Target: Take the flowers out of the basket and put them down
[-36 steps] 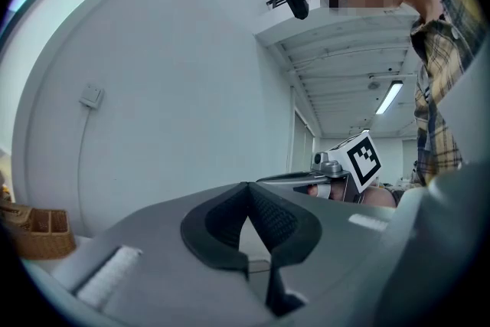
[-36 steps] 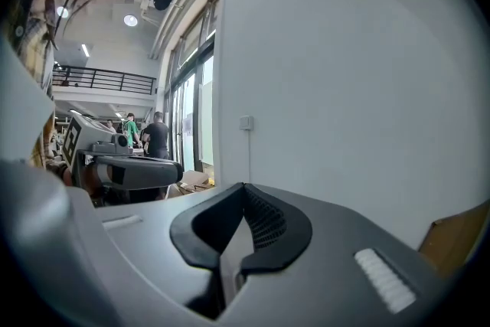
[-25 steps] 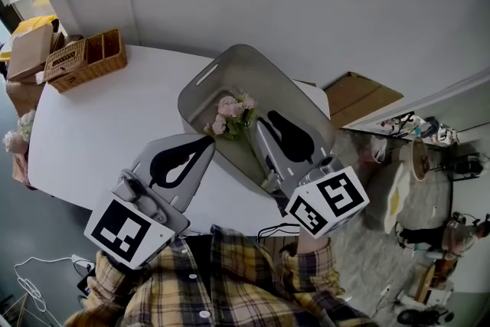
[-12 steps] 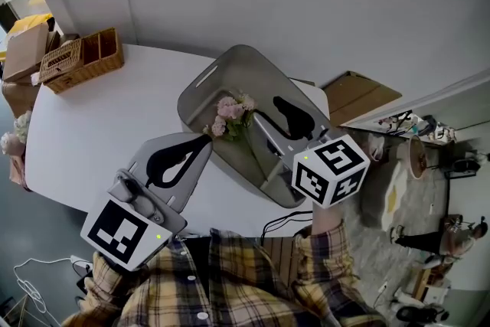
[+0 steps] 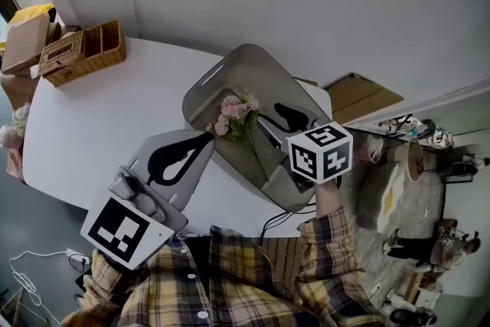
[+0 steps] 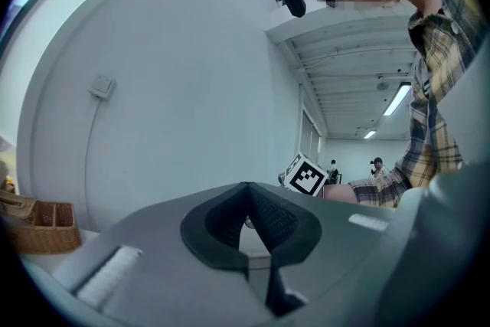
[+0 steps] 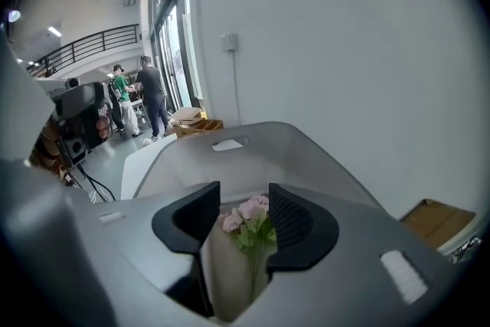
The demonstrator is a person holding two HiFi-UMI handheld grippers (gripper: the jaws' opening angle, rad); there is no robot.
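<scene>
Lengthwise in basket, flowers, blooms farthest.

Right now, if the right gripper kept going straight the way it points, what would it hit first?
Probably the pink flowers in the grey basket: the right gripper, whose jaws have just been opening, frames them ahead, untouched. Depth is hard to judge.

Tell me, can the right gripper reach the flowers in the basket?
Probably yes. The right gripper, whose jaws have just been opening, points into the open basket at the flowers; they show ahead of the gap, ungripped, nothing blocking.
</scene>
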